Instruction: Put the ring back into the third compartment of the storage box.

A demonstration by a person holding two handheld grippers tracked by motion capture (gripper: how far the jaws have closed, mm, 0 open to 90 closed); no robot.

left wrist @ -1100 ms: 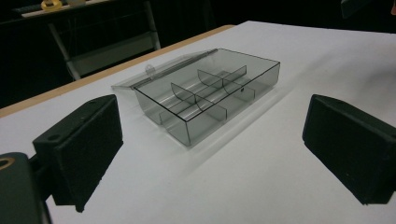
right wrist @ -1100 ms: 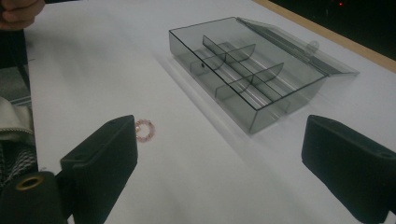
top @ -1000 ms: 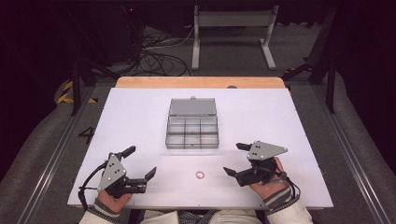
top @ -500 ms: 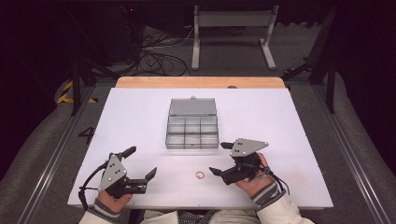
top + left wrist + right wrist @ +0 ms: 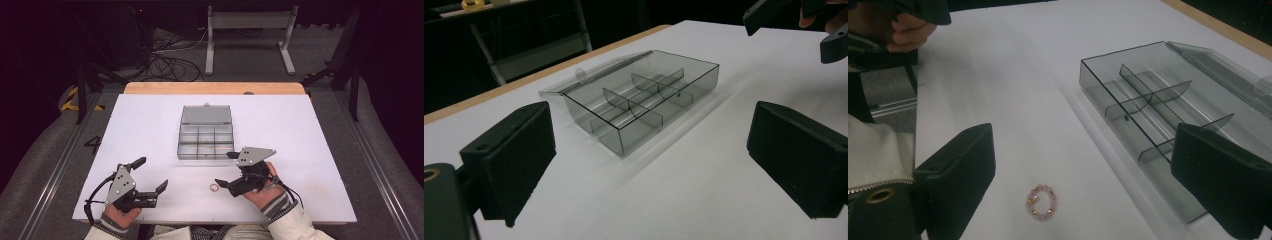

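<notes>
left tongs [image 5: 149, 175]: jaws wide apart | right tongs [image 5: 226, 169]: jaws wide apart

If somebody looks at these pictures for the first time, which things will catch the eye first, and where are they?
First comes the clear smoky plastic compartment box, lying open in the middle of the white table, its lid folded back on the far side. Next is the small pink bead ring with gold beads, alone on the table near the box's front edge, just ahead of the right gripper, whose jaws stand open. The left gripper, also open, rests at the near left.

Bead ring [image 5: 214, 187] lies before the box [image 5: 205, 140] (on the table [image 5: 300, 130]).
</notes>
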